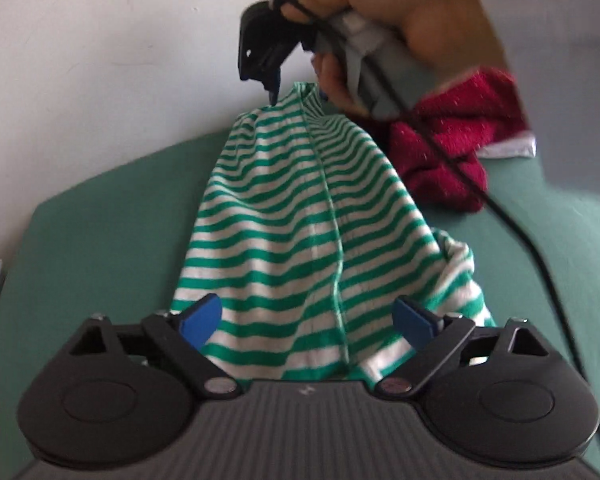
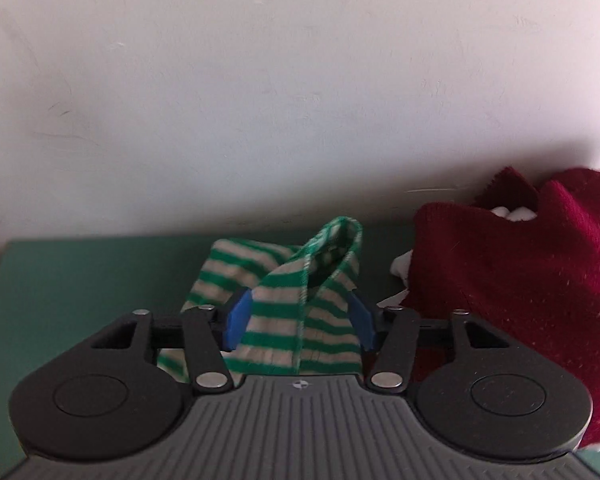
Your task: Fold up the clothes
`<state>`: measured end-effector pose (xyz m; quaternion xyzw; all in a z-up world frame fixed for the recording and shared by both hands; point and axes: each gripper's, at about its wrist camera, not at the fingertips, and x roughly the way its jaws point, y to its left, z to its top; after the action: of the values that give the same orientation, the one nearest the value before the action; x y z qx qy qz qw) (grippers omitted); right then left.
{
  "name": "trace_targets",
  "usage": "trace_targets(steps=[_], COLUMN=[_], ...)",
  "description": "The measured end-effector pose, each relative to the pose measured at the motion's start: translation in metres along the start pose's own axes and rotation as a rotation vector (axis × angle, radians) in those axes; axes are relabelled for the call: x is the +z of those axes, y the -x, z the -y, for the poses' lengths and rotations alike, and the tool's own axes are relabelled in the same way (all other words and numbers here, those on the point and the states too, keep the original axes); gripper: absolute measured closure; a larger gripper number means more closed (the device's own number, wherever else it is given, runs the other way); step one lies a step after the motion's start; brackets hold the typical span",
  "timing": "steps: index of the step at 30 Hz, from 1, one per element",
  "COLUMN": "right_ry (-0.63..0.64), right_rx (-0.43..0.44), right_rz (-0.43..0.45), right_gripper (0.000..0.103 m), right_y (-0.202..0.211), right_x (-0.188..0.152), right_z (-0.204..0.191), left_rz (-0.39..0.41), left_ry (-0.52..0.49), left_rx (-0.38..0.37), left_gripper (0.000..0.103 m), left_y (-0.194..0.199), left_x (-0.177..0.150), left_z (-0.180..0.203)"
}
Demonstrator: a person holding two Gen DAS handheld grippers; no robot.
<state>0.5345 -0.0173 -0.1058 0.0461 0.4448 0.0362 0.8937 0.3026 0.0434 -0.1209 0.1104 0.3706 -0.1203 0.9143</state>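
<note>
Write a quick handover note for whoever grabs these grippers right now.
Left gripper: open, fingers either side of the striped garment, not clamped.
Right gripper: shut on the striped garment's far end, lifting it off the green surface.
Red garment: bunched to the right, untouched.
Done: striped garment stretched out lengthwise.
Left: fold it, then the red one.

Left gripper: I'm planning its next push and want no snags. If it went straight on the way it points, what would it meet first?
The left gripper would likely meet the striped garment at once; the cloth already lies between its open fingers. Beyond it comes the right gripper, though depth is unclear.
</note>
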Motion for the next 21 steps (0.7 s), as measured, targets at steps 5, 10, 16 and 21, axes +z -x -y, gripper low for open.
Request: trace_targets(steps=[5,10,16,21], right_ry=[-0.042,-0.064,0.061,0.119], right_rx=[0.038,0.086,0.044,0.025], right_rz=[0.002,-0.004,0.157,0.219], right_gripper=[0.06,0.102,0.102,0.102], right_y=[-0.018,-0.025,0.014,0.049], right_x=[0.002,0.009,0.007,0.006], right_z=[0.008,0.013,-0.007,-0.022], left_rz=[0.002,-0.006,0.042,0.042], left_ry=[-0.024,0.053,0.033,0.049], left_rx=[0.014,-0.026,-0.065,-0.08], left_gripper=[0.006,0.019,0.042,0.041], left_y=[-0.011,-0.018,-0.014,-0.017], left_x=[-0.005,-0.01,-0.017,-0.017], left_z=[0.004,-0.005,-0.002,-0.006])
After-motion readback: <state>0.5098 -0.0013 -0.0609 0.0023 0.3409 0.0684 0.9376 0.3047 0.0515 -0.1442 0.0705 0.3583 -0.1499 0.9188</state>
